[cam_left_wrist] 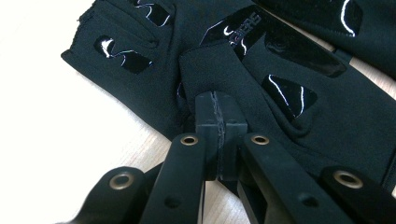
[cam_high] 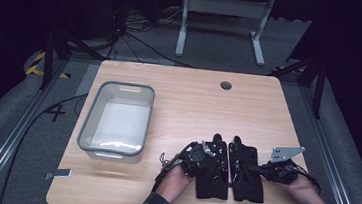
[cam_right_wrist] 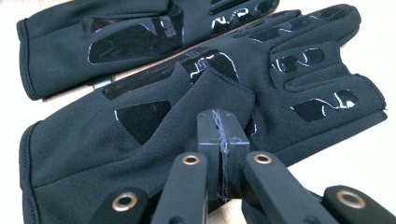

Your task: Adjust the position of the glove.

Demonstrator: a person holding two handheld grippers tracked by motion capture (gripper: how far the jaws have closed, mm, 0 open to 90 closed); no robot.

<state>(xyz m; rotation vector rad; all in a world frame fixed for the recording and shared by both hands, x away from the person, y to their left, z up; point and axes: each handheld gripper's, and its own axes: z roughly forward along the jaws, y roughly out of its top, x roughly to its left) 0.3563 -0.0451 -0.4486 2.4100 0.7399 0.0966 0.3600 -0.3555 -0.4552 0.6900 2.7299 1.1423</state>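
Two black gloves are lying side by side at the near edge of the counter. The left gripper is pinching the left glove with its fingers closed, while the right gripper is clamping the right glove. Farther left, a grey bin is sitting apart.

Two gloves lie side by side on the table: the left glove under the left gripper, the right glove just inside the right gripper. Each gripper's closed jaws meet at its own glove's thumb flap. A plastic bin sits well left of the left gripper, farther back.
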